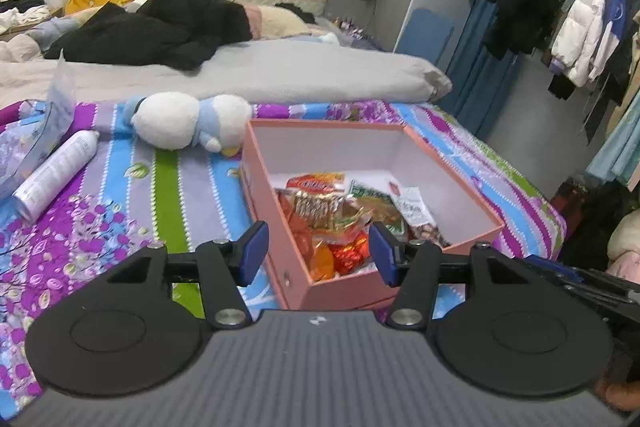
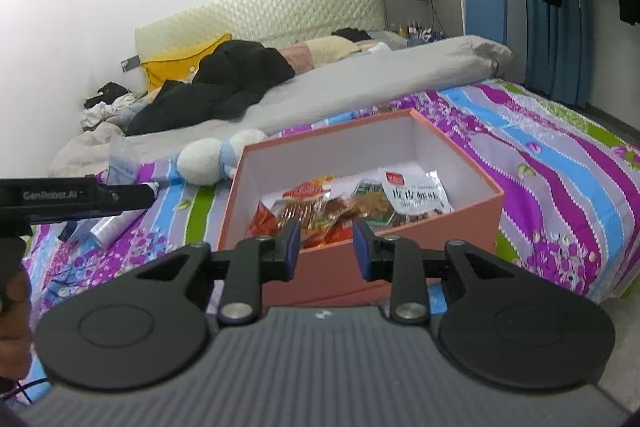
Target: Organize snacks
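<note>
An open pink box [image 1: 276, 227] [image 2: 460, 223] stands on the striped floral bedspread. Several snack packets [image 1: 332, 211] [image 2: 352, 201] lie inside it, among them a white packet [image 1: 420, 213] [image 2: 416, 193] and orange-red wrapped sweets [image 1: 340, 255]. My left gripper [image 1: 318, 251] is open and empty, just above the box's near corner. My right gripper [image 2: 326, 247] is open and empty, in front of the box's near wall. The left gripper's body [image 2: 80, 197] shows at the left edge of the right wrist view.
A white and blue plush toy [image 1: 188, 121] [image 2: 216, 159] lies behind the box. A white spray can [image 1: 56, 175] and a clear plastic bag [image 1: 52, 123] lie to the left. A grey duvet [image 1: 280, 71] and black clothes [image 1: 160, 23] cover the bed. Hanging clothes [image 1: 580, 7] are on the right.
</note>
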Available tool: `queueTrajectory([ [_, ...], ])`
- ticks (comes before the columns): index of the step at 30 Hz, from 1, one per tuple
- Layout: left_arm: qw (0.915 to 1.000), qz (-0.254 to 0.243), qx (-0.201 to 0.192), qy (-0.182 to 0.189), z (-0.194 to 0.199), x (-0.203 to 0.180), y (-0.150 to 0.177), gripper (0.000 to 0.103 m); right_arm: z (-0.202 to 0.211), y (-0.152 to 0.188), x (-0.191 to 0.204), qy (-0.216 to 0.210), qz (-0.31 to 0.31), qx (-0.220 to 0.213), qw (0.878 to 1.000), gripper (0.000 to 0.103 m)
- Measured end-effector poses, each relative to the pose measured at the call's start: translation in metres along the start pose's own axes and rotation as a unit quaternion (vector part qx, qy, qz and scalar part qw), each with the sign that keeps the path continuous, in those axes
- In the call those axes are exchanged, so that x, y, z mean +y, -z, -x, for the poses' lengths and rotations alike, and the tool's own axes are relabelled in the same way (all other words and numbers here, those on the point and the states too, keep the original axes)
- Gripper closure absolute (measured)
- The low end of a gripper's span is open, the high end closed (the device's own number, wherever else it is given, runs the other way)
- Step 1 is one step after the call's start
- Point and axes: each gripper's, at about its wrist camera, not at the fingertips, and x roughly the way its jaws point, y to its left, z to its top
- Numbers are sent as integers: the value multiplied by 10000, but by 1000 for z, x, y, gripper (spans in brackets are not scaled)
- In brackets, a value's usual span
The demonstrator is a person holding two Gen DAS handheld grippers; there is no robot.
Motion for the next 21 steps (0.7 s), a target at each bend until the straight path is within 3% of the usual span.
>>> queueTrajectory([
  [1, 10000, -9, 20, -18, -1, 2, -2, 39, 0, 0, -1, 14, -22, 14, 10000, 71],
  [2, 10000, -4, 32, -79, 1, 3, -2, 28, 1, 0, -3, 51, -47, 11, 10000, 71],
  [4, 9998, 9, 32, -205, 1, 6, -3, 10, 1, 0, -8, 149, -116, -19, 9998, 57],
  [6, 9997, -39, 26, -227, 0, 6, -4, 7, 0, 0, -11, 218, -152, -76, 9996, 19],
  [7, 9997, -73, 41, -213, 0, 5, -4, 5, 0, -1, -12, 249, -177, -138, 9994, 14],
  [16, 9993, -224, 36, -291, 6, -5, -7, 0, -2, -5, -15, 316, -29, -80, 9995, 12],
  [18, 9991, -243, 17, -340, 7, -6, -9, 0, -1, -5, -13, 389, 64, -93, 9992, 0],
  [21, 9991, -210, 40, -355, 9, -6, -10, 0, 2, -6, -12, 341, 40, -173, 9993, 0],
])
